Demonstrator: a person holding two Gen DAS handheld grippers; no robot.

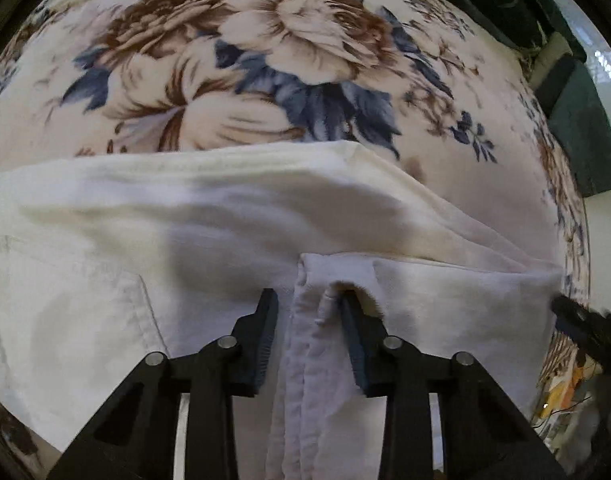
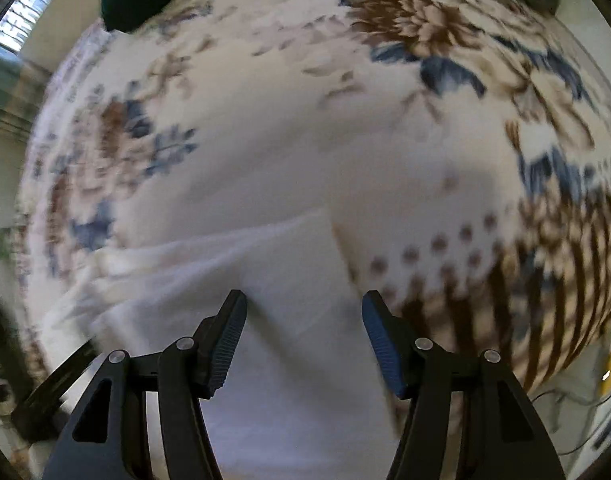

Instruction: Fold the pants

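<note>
Jaws of left gripper (image 1: 308, 300) stand parted w/ a stitched, puckered hem strip of the white pants (image 1: 185, 220) between them; far-side finger tucked under a small fabric loop, near-side one clear, so no firm pinch seen. Right gripper (image 2: 304, 300) jaws spread wide, hovering over smooth white cloth, view blurred. Pants lie folded on the bed, soft woven cotton, pocket seam at left. Underneath: plush floral blanket (image 1: 265, 60), brown/blue blooms. Dark green cushion (image 1: 581, 128) at far right.

I see matt white woven cloth pants (image 1: 209, 216) on a fuzzy floral blanket (image 1: 265, 60); my gripper fingers (image 1: 265, 336) look matt black plastic, ribbed.
</note>
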